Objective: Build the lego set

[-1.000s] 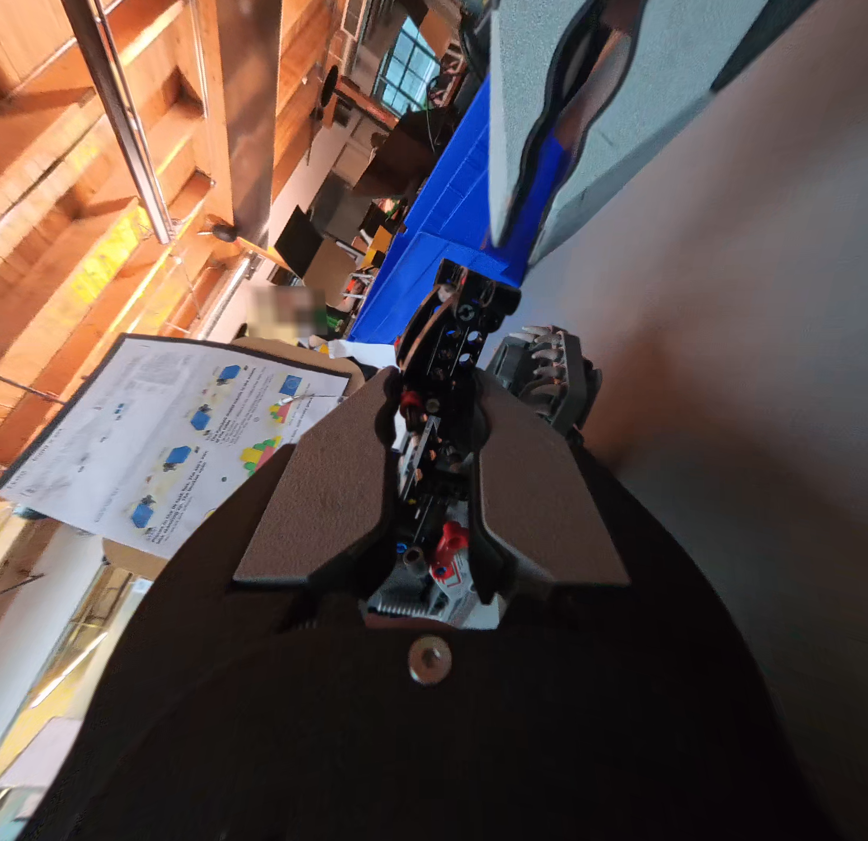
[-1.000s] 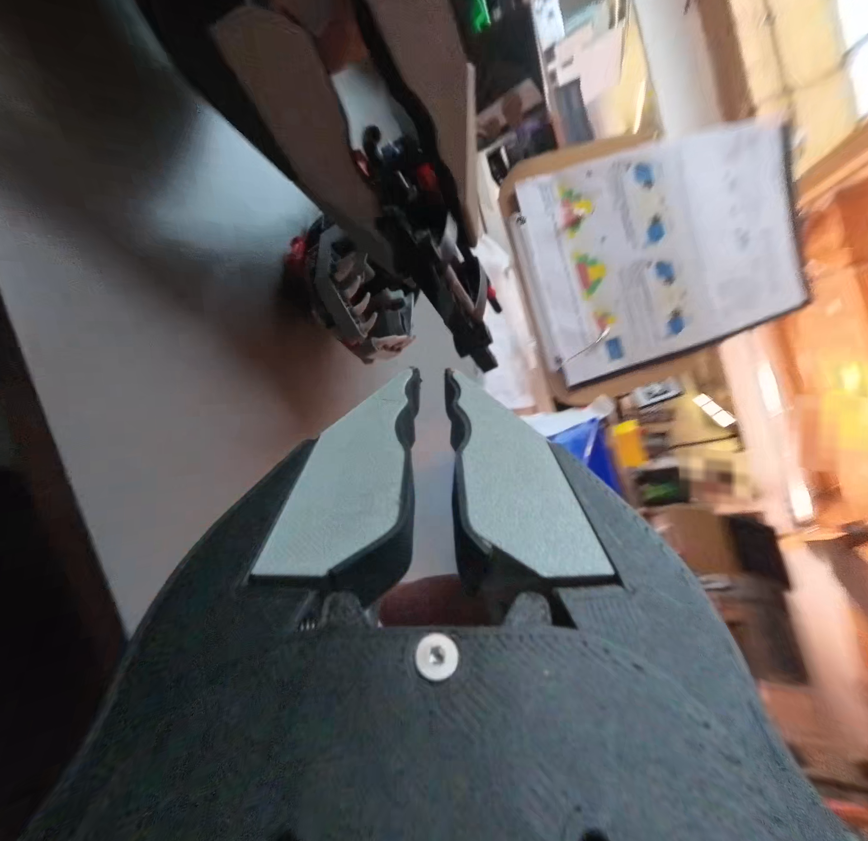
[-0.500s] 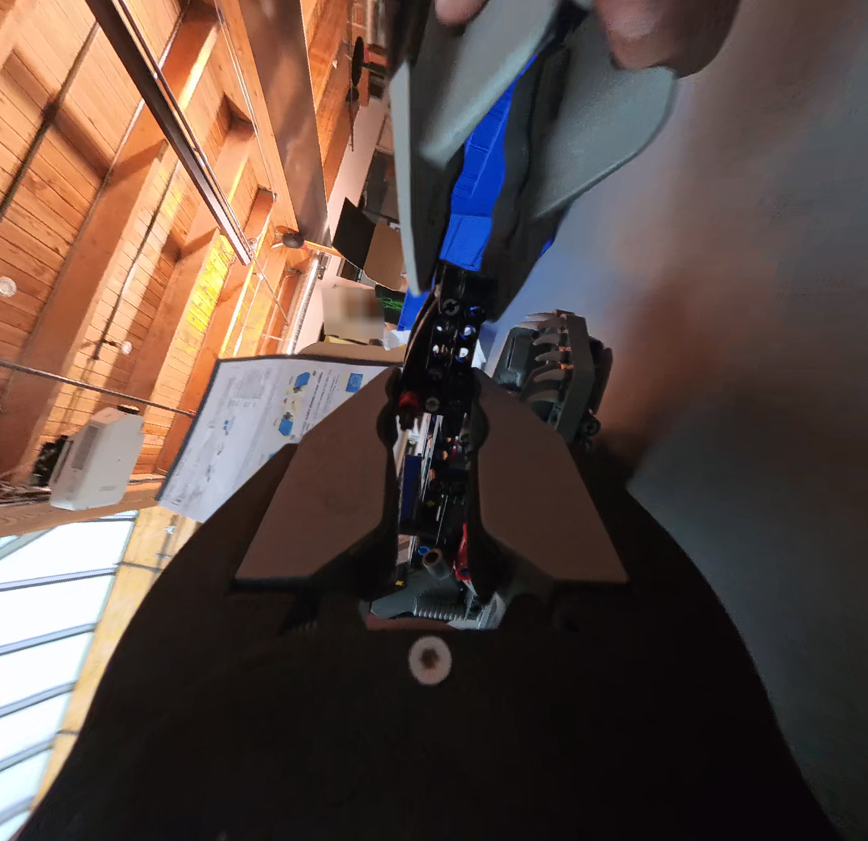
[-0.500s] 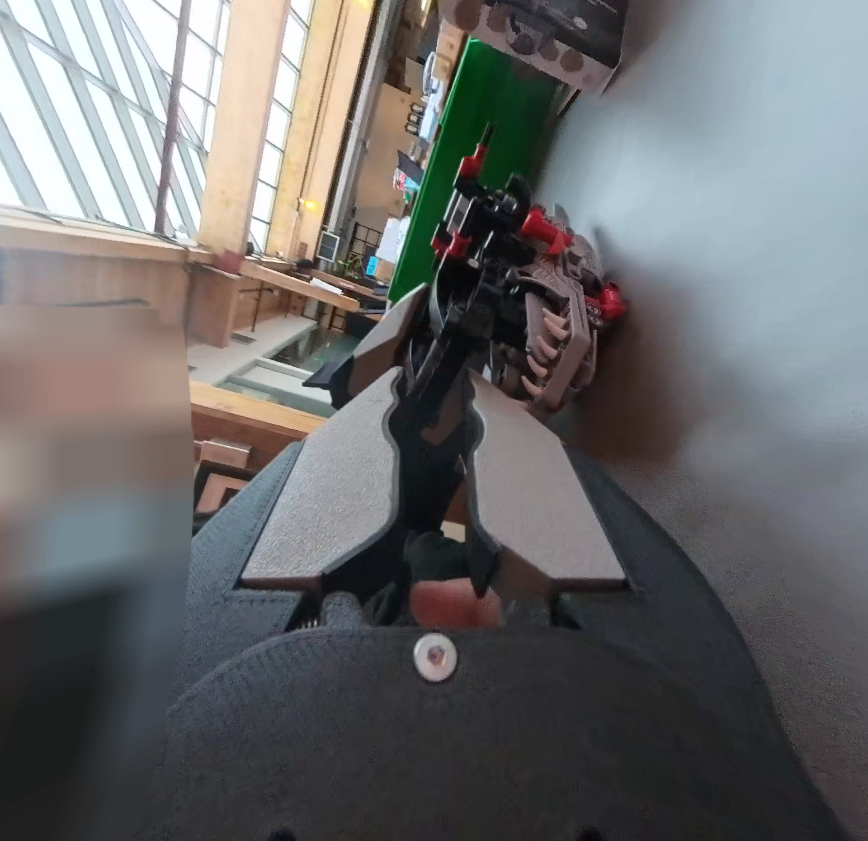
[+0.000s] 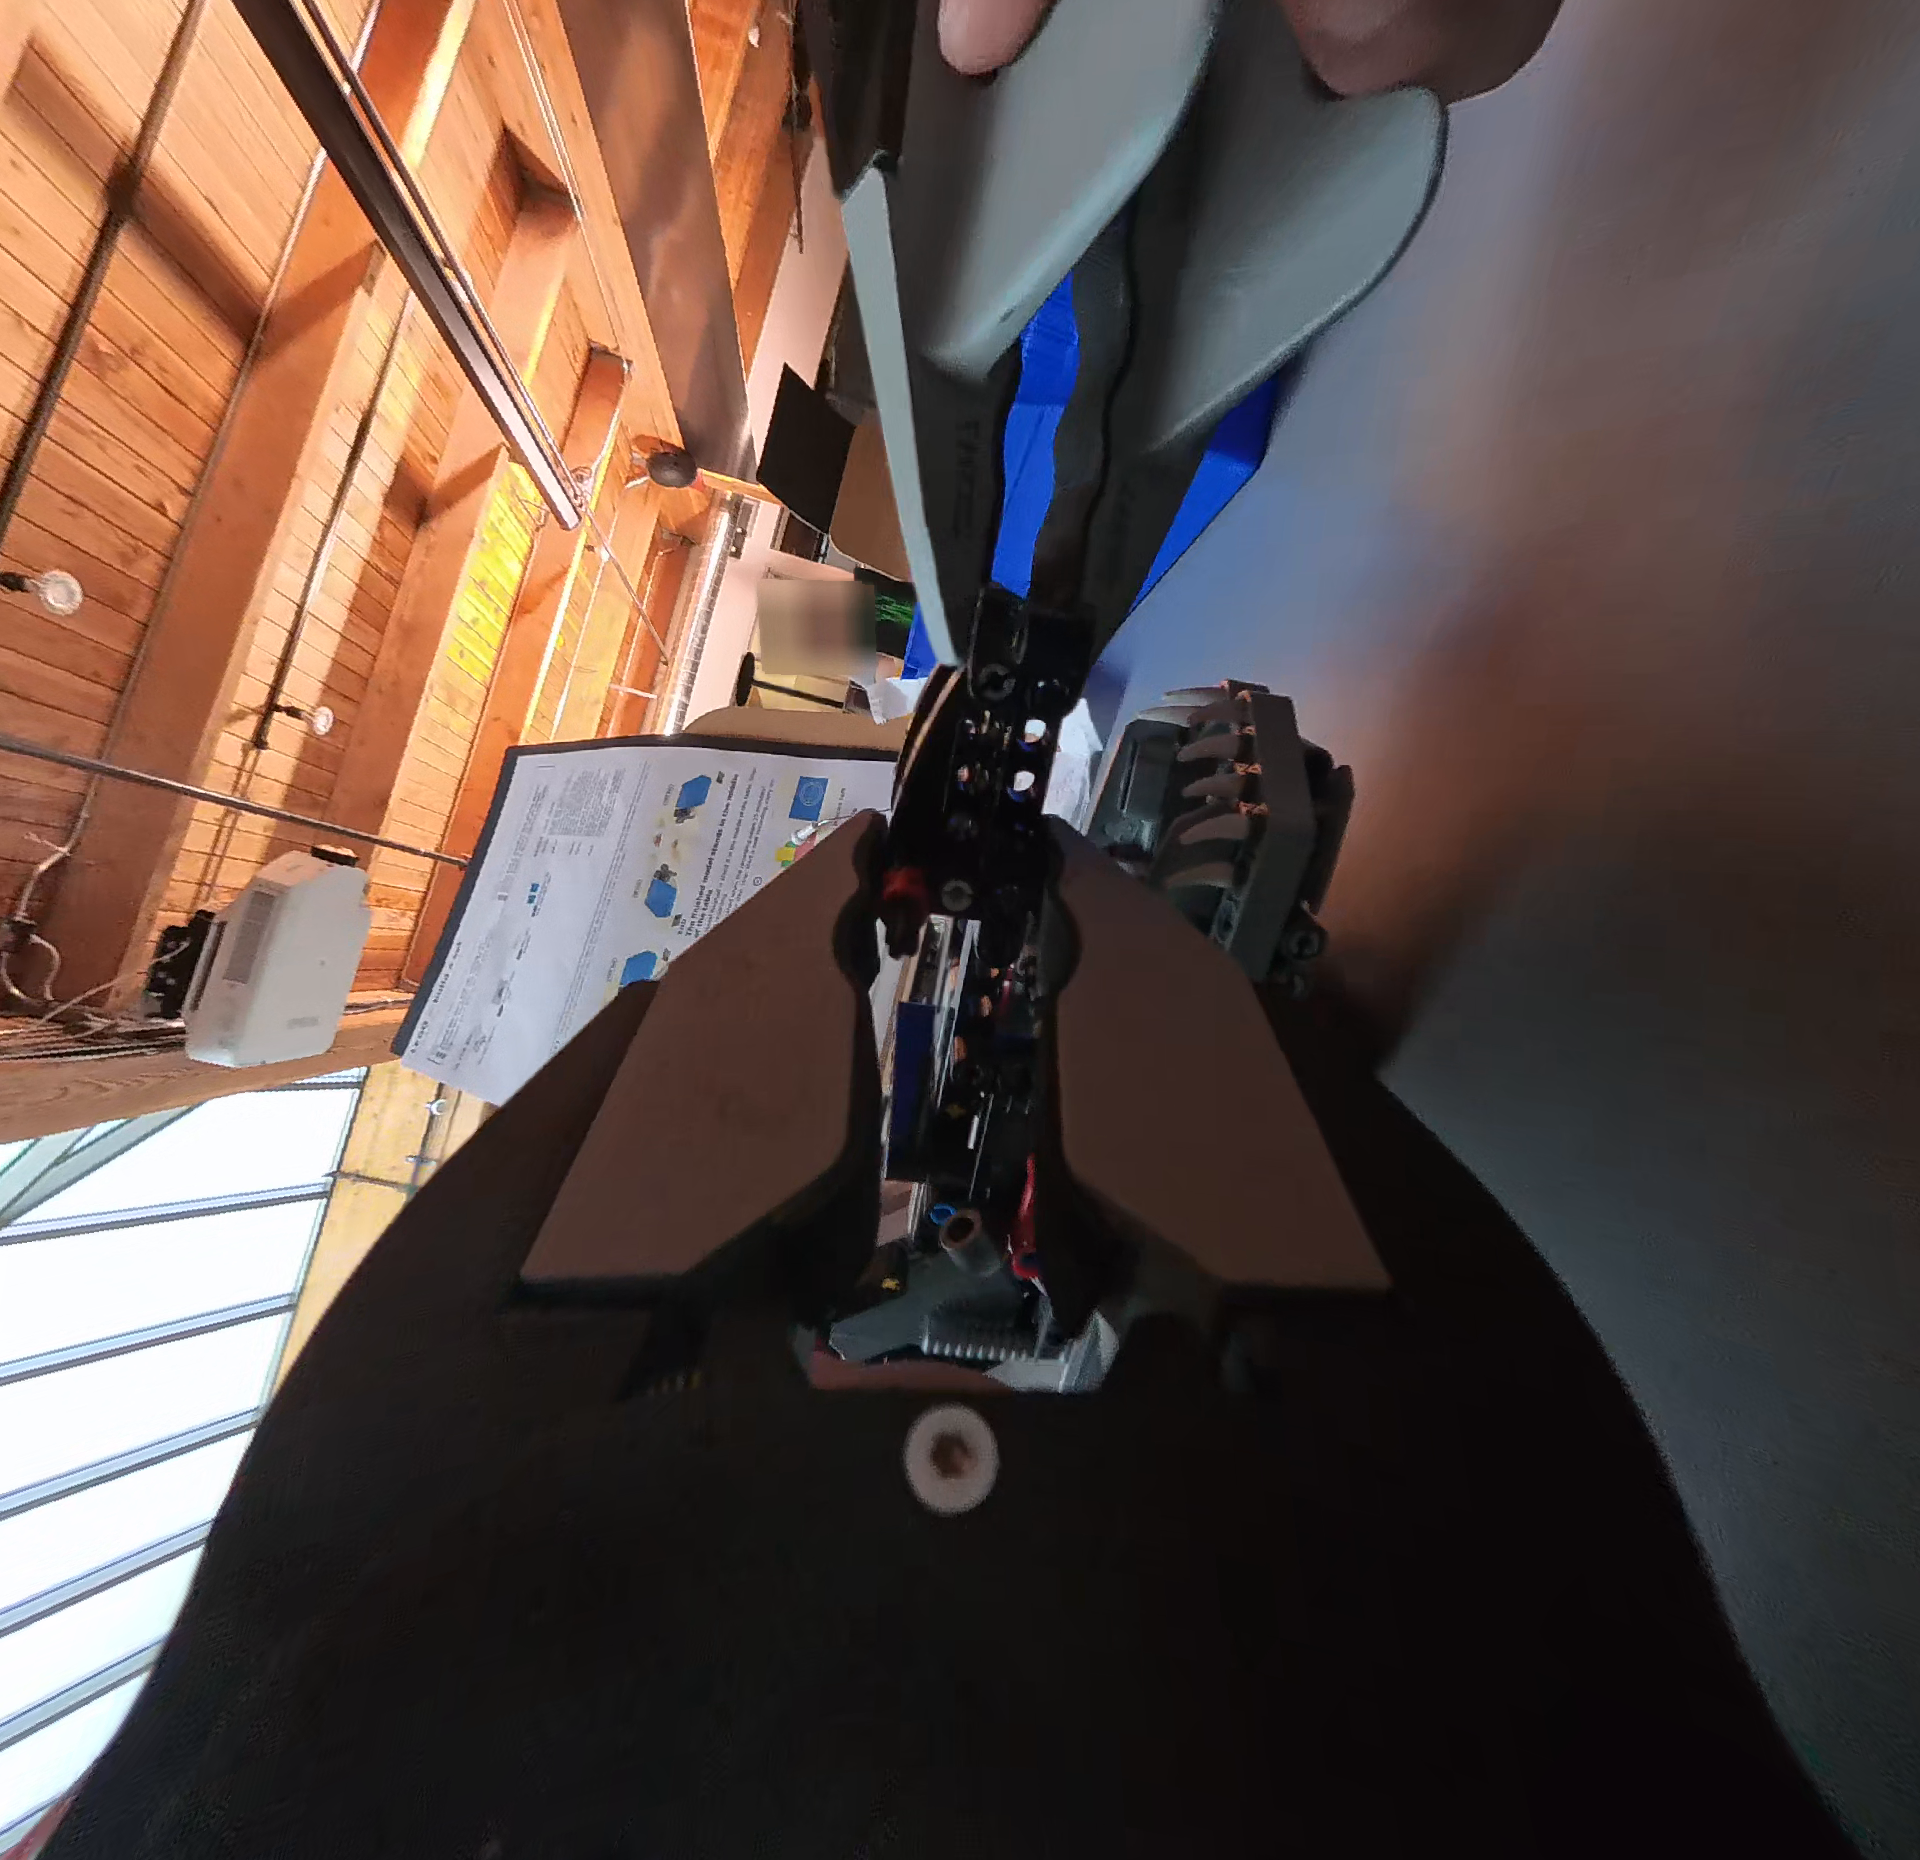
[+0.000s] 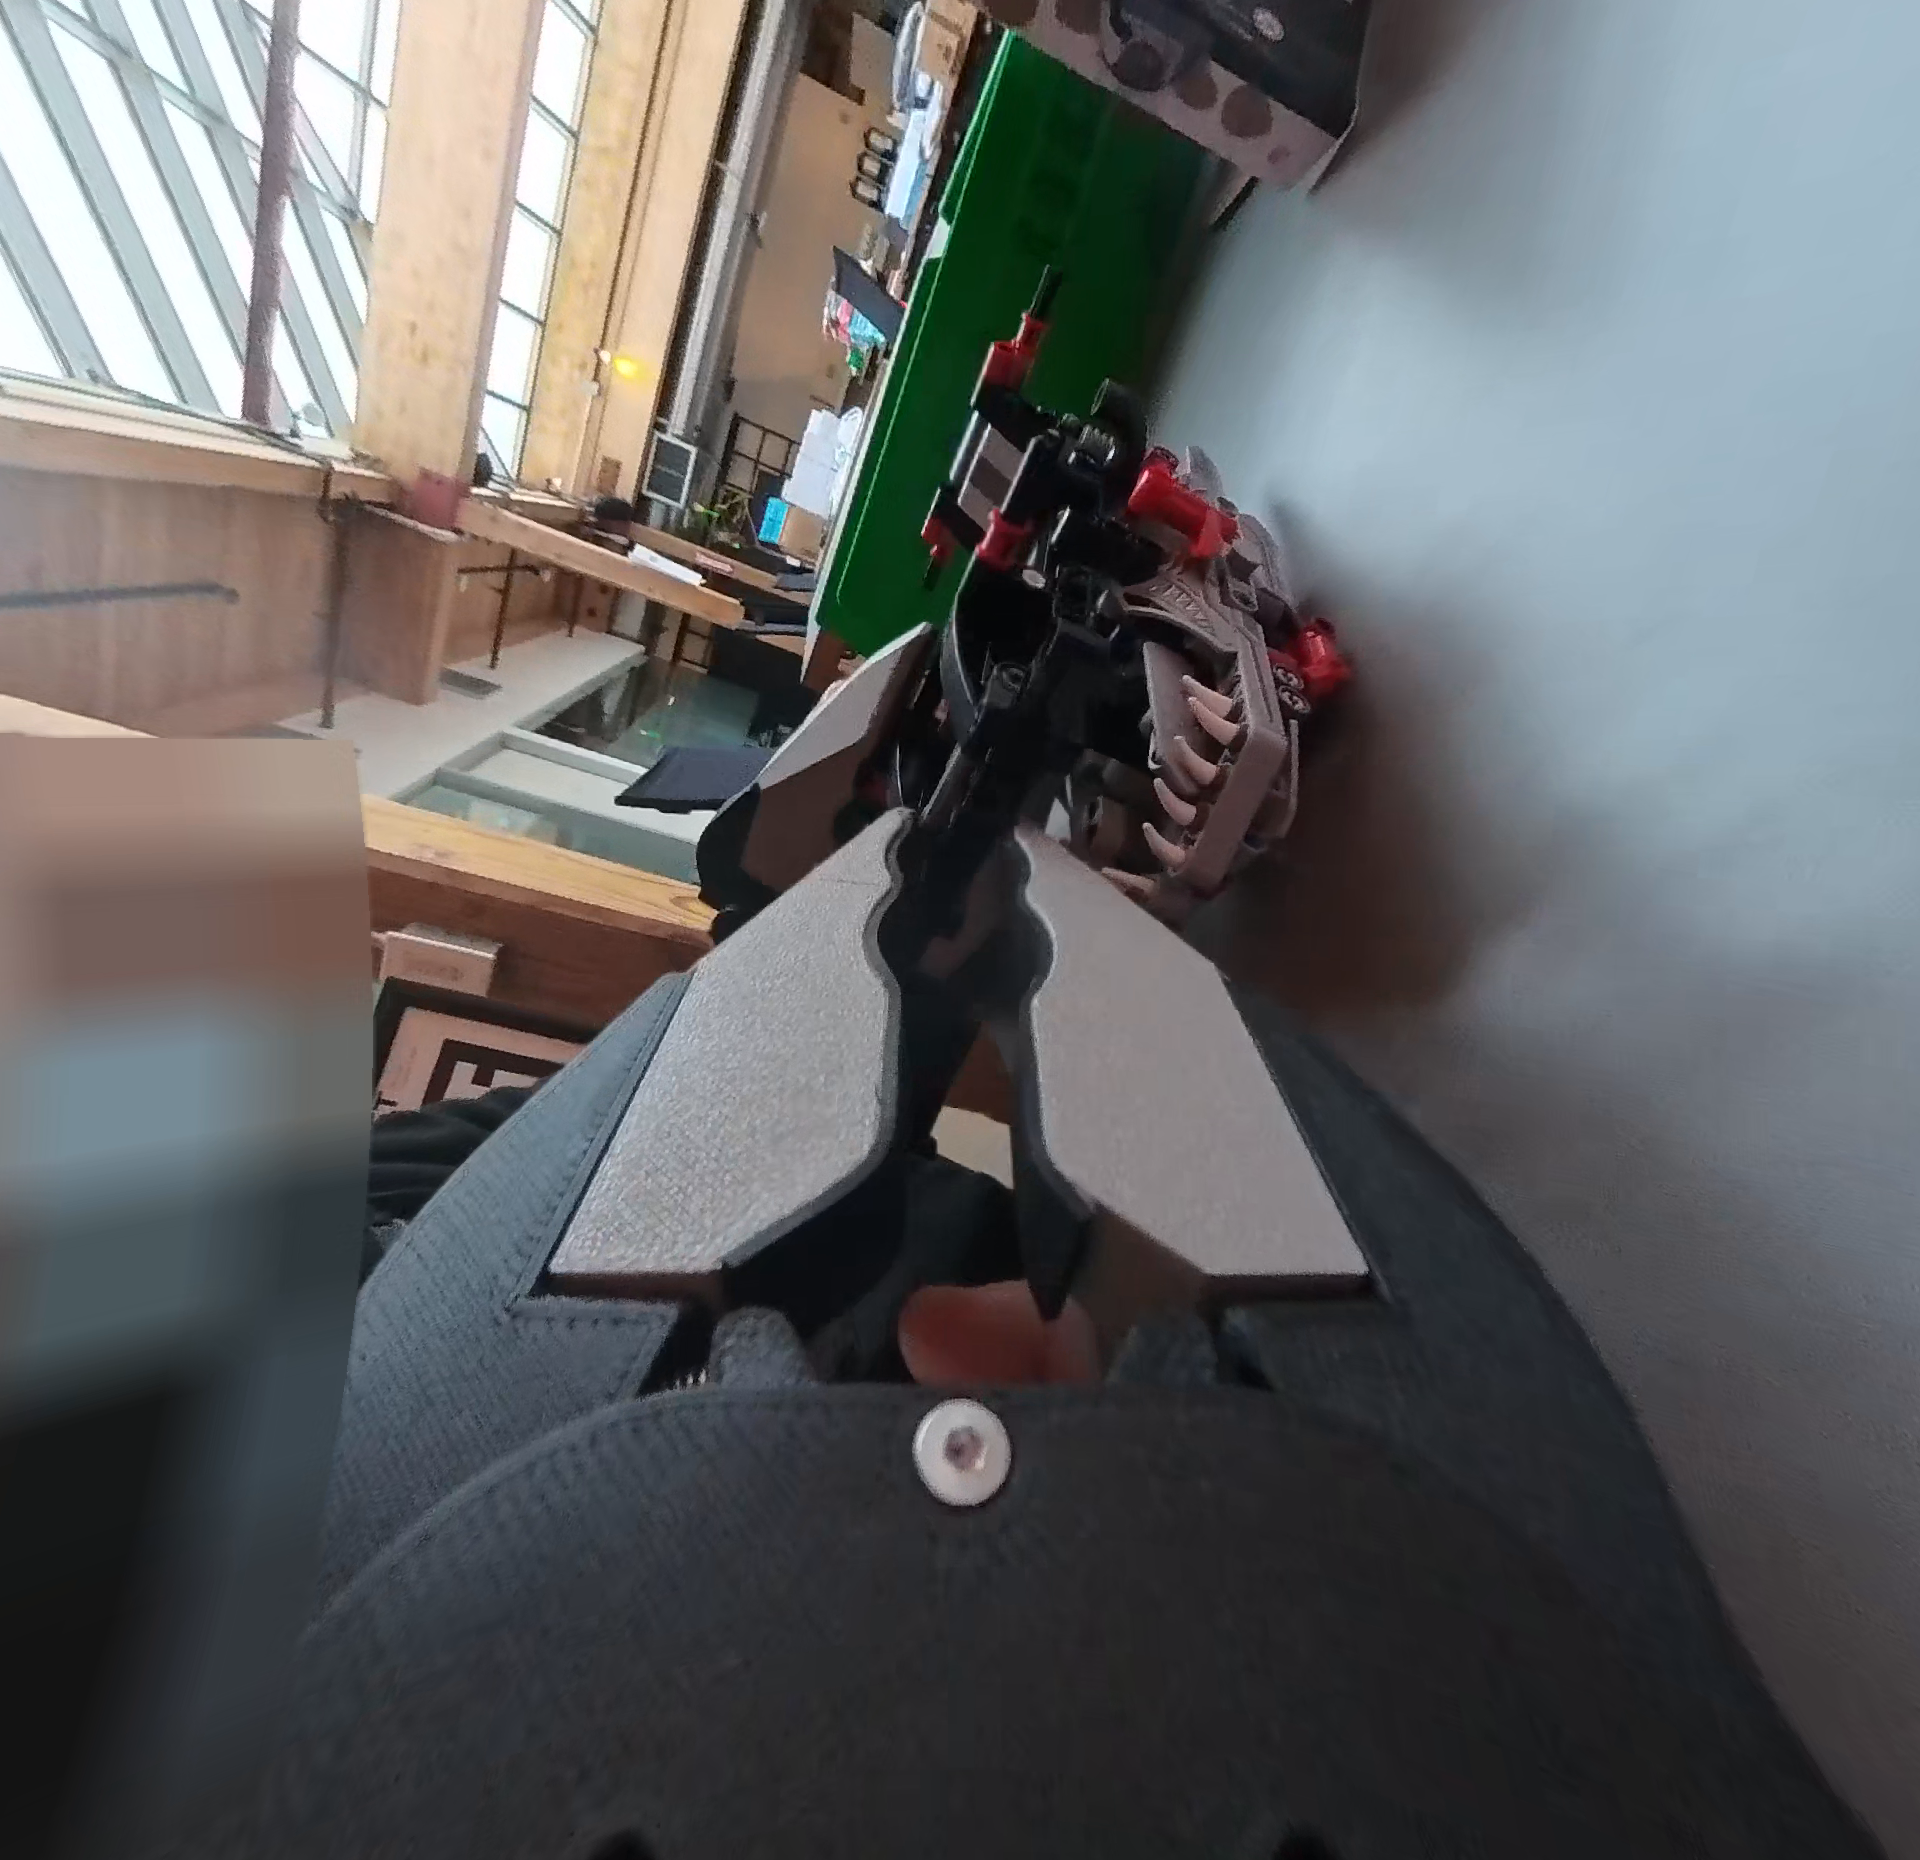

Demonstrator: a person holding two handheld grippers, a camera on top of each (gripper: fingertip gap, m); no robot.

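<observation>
Left wrist view shows our left gripper (image 5: 961, 875) with its brown jaws closed on the lego model (image 5: 982, 813), a narrow black frame of beams with red pins, held just above the grey worktop (image 5: 1662, 875). A grey toothed head section (image 5: 1226, 823) of the model sits just beside the jaws, close to the worktop. Behind it an instruction sheet (image 5: 623, 896) stands propped upright, and a blue bin (image 5: 1039, 408) lies further back.

From above, our right gripper (image 5: 1023, 605) reaches down and meets the black frame's far tip. A person's fingers (image 5: 987, 2) wrap its handle.

Right wrist view shows the same right gripper (image 6: 961, 875), grey jaws closed on a thin black beam at the end of the lego model (image 6: 1070, 563). The toothed grey head (image 6: 1216, 730) faces the worktop (image 6: 1662, 563). A green bin (image 6: 987, 356) and a dark box (image 6: 1195, 34) stand behind.

We judge the model light but fragile: stiff plastic joined by friction pins, likely to pop apart if twisted. We would hold it on the solid black frame, as both grippers do, and keep clear of the teeth and protruding red pins.
</observation>
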